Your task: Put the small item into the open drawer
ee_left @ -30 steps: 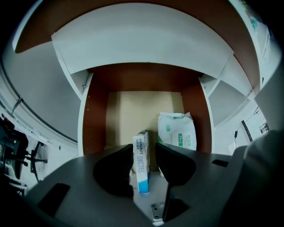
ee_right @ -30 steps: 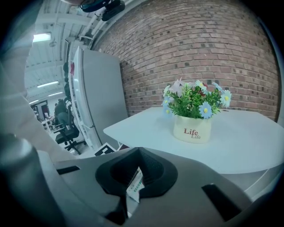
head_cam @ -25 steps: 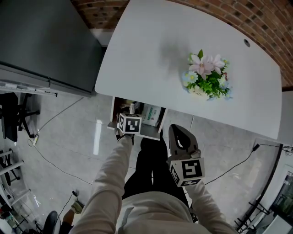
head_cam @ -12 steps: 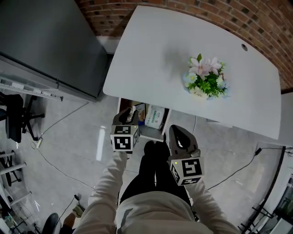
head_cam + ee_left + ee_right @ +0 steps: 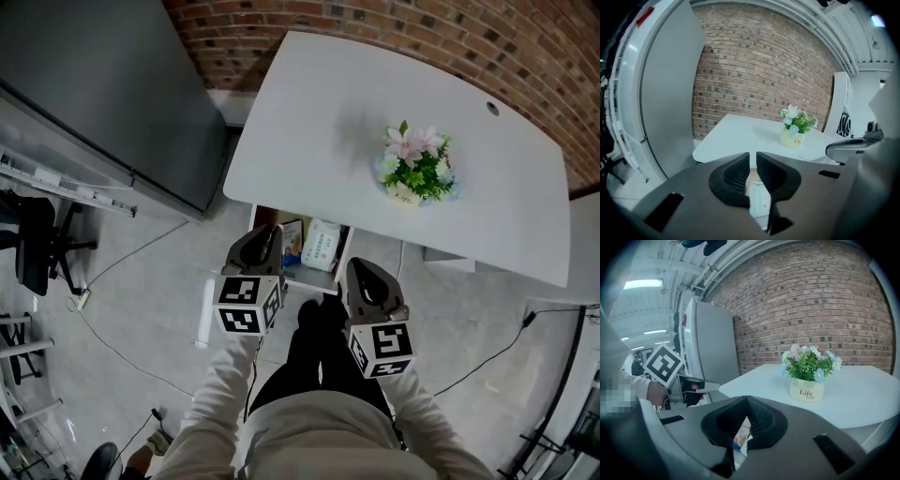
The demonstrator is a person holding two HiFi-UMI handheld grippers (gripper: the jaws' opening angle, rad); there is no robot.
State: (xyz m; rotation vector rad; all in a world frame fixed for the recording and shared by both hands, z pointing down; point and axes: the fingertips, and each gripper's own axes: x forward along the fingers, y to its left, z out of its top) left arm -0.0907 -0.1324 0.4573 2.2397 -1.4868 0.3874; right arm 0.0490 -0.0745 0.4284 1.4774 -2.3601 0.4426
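Note:
The drawer (image 5: 302, 275) stands open under the near edge of the white table (image 5: 319, 112). In it lie a white pack (image 5: 322, 246) and a small colourful box (image 5: 292, 241). My left gripper (image 5: 261, 234) hangs above the drawer's left part. Its jaws have just been closing. A narrow slit remains between them and nothing is in it (image 5: 753, 157). The white pack (image 5: 760, 204) shows below, through the hollow behind the tips. My right gripper (image 5: 362, 268) hovers beside it over the drawer's right end, its tips meeting on nothing (image 5: 748, 398).
A pot of flowers (image 5: 412, 167) stands on the table toward the right. A tall grey cabinet (image 5: 94, 84) rises to the left, and a brick wall (image 5: 422, 28) runs behind the table. A black chair (image 5: 33, 244) and cables lie on the tiled floor at left.
My left gripper has lifted up out of the drawer toward the camera and its jaws have narrowed. The right gripper has hardly shifted.

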